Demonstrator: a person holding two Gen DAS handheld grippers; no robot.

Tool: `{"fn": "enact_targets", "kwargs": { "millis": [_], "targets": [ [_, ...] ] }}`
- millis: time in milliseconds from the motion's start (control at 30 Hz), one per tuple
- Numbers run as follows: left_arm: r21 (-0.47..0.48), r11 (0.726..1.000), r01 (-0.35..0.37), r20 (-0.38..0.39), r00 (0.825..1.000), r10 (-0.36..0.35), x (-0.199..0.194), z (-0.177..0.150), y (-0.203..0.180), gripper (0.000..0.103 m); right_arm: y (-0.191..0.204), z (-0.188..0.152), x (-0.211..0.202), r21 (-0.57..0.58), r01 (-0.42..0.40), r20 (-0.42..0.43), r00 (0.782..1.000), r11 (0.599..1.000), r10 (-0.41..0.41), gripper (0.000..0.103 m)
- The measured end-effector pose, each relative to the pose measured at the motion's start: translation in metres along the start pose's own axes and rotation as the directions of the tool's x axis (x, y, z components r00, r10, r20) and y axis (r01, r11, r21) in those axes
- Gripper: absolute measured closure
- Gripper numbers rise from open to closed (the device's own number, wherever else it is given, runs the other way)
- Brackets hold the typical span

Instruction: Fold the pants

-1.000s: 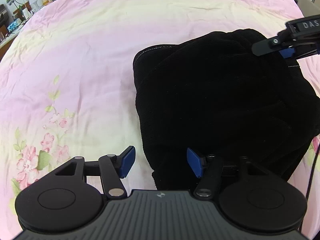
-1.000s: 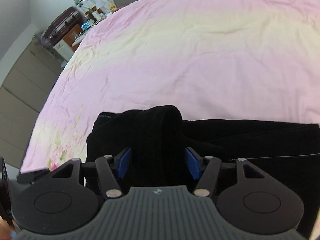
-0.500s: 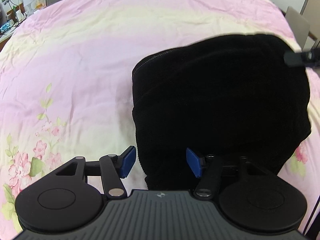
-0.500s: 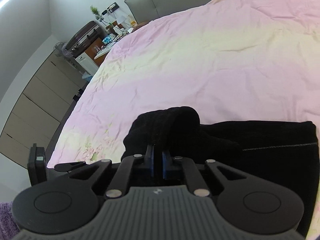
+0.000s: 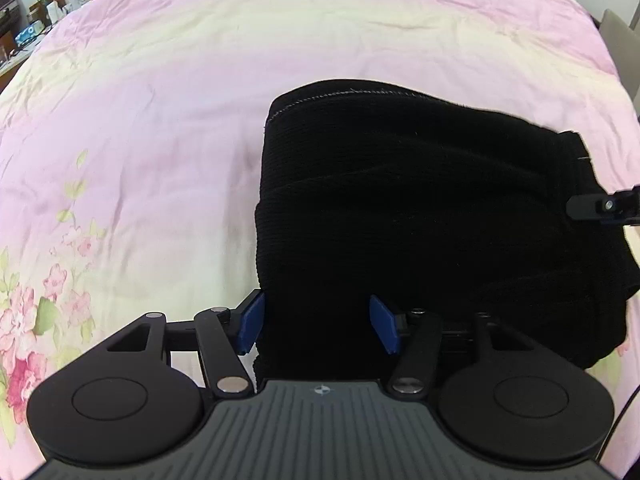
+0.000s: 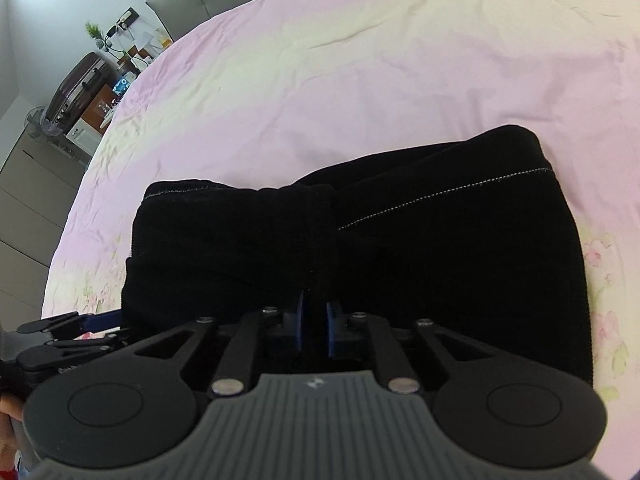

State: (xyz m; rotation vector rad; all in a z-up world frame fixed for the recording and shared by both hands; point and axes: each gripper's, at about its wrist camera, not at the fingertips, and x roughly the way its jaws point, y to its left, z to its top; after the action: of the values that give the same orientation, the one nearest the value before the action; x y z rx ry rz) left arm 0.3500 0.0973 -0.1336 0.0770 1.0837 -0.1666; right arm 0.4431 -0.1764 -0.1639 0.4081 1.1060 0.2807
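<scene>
While the right tool pinches a raised ridge of fabric at the near edge of the black pants, the left tool sits spread, its blue pads straddling the near left corner of the bundle without clamping it.

Pants lie on the pink floral bedsheet, already doubled into a thick, roughly rectangular stack; judged near the final fold.

Risks:
- Only one side held. Lifting on the right alone would likely drag the stack askew and let the upper layers slide off the lower.
- The pinch takes a narrow bunch, perhaps not every layer; loose layers could drop and undo the fold.
- Knit looks soft and heavy, so sagging in the middle is probable.
- The left tool closing on too shallow a bite may slip off the edge.

Orientation: long axis runs left–right across both views. Stitched hem edge lies on the far side, away from the tools; the rounded fold edge faces left.
</scene>
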Motion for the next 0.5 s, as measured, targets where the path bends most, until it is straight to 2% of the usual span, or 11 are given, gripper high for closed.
{"fn": "enact_targets", "kwargs": {
  "millis": [67,133,233,300,400,500],
  "targets": [
    [-0.014,1.0,0.0,-0.004,1.0,0.0,0.001,0.0,0.002,0.039,0.0,0.003,0.003,-0.011,0.047,-0.002,0.999,0.999,-0.047,0.053],
    [-0.016,1.0,0.01,-0.005,1.0,-0.01,0.0,0.001,0.003,0.039,-0.009,0.004,0.005,0.002,0.044,-0.016,0.999,0.999,-0.044,0.042],
    [-0.01,1.0,0.014,-0.009,1.0,-0.014,0.002,0.002,0.005,0.039,-0.035,0.005,0.012,0.111,-0.025,-0.058,0.998,0.994,0.031,0.032],
    [-0.007,1.0,0.01,-0.011,1.0,-0.01,0.003,0.001,0.001,0.039,-0.05,0.002,0.018,0.196,-0.077,-0.064,0.994,0.978,0.091,0.028],
    [-0.005,1.0,0.01,-0.01,1.0,-0.01,0.0,0.001,0.0,0.039,-0.061,-0.003,0.024,0.246,-0.141,-0.064,0.985,0.959,0.161,0.028],
    [-0.012,1.0,0.009,-0.013,1.0,-0.009,0.001,0.001,0.001,0.039,-0.07,-0.009,0.029,0.329,-0.221,-0.07,0.964,0.918,0.257,0.043]
  ]
}}
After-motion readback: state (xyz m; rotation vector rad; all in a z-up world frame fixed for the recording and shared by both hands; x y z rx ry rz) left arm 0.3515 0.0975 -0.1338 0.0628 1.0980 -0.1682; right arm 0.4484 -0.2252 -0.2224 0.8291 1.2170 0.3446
